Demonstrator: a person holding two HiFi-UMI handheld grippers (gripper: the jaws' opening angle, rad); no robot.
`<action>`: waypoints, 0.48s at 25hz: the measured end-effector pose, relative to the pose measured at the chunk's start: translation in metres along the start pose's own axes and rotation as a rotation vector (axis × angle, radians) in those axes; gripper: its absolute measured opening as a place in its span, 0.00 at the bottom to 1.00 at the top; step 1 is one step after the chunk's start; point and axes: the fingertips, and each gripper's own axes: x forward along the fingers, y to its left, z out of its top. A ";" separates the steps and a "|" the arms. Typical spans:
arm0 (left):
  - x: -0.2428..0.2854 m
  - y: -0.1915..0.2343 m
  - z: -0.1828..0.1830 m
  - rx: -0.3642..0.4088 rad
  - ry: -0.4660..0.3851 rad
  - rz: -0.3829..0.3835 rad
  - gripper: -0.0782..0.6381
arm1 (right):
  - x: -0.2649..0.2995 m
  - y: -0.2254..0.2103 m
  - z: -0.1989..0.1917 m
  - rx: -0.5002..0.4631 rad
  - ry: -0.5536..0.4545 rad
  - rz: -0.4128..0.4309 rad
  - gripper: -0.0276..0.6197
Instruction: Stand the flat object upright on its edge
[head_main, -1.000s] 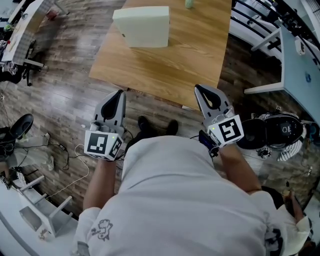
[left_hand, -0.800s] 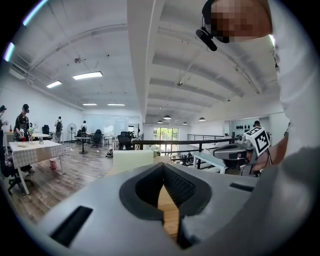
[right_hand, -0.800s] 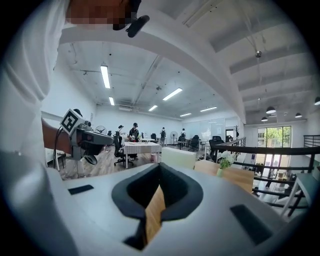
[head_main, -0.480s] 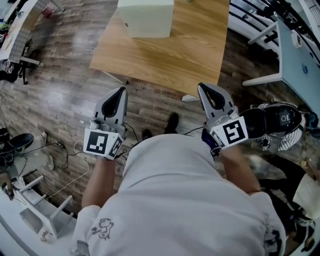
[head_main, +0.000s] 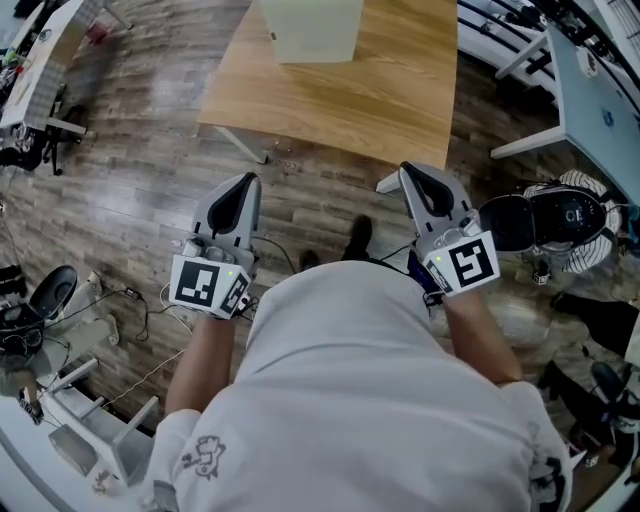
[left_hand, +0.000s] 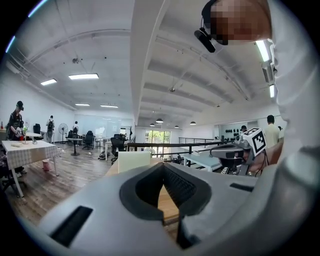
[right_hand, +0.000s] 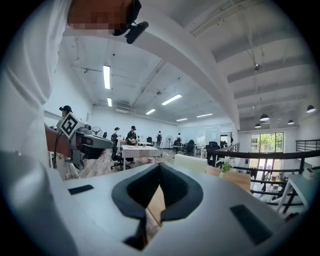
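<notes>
The flat object is a pale cream slab (head_main: 310, 28) at the far end of the wooden table (head_main: 370, 100), cut off by the top edge of the head view. It also shows small beyond the jaws as the slab (left_hand: 134, 161) and the slab (right_hand: 190, 162). My left gripper (head_main: 243, 182) and right gripper (head_main: 410, 172) are held close to the person's body, over the floor, short of the table's near edge. Both are shut with nothing between the pads, as seen at the left gripper (left_hand: 162, 167) and the right gripper (right_hand: 159, 167).
A black chair (head_main: 560, 225) stands on the wooden floor at the right, beside a white desk (head_main: 600, 110). Cables (head_main: 130, 300) and a white frame (head_main: 90, 430) lie at the lower left. Several people stand at distant tables (right_hand: 135, 147).
The table and the slab have drifted up and to the right in the head view, and the slab is now partly cut off. Both grippers stay shut and hold their place by the body.
</notes>
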 end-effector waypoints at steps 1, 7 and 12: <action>-0.006 0.000 0.000 -0.005 -0.002 -0.005 0.12 | -0.002 0.008 0.001 -0.001 0.000 -0.001 0.05; -0.037 -0.002 -0.002 -0.016 -0.011 -0.026 0.12 | -0.015 0.042 0.008 0.008 -0.011 -0.014 0.05; -0.053 -0.001 -0.004 -0.008 -0.014 -0.039 0.12 | -0.024 0.065 0.008 -0.021 -0.008 -0.024 0.05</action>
